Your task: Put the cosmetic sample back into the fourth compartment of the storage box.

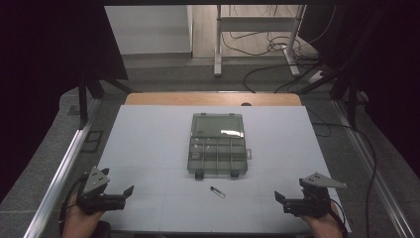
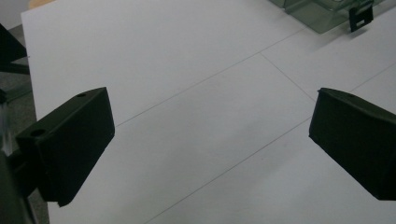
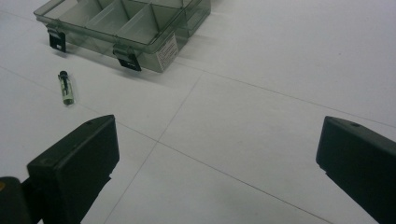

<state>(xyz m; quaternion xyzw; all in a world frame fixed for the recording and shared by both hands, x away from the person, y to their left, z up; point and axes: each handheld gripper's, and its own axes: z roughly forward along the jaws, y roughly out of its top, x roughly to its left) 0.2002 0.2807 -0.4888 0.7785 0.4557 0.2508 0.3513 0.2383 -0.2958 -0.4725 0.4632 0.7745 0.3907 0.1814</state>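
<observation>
While both tongs, left (image 1: 130, 190) and right (image 1: 278, 196), rest apart and empty at the frame's lower corners, the vial (image 1: 217, 192) lies mid-bench below the open box (image 1: 218, 144); next, probably reach inward to grasp it.

You will find one white label (image 3: 168, 49) on the front wall of the compartment box (image 3: 140, 28); its print is too small to read.

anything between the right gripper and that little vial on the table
Nothing: in the high view, only bare white table lies between the open right gripper and the vial. The right gripper view shows the same.
</observation>
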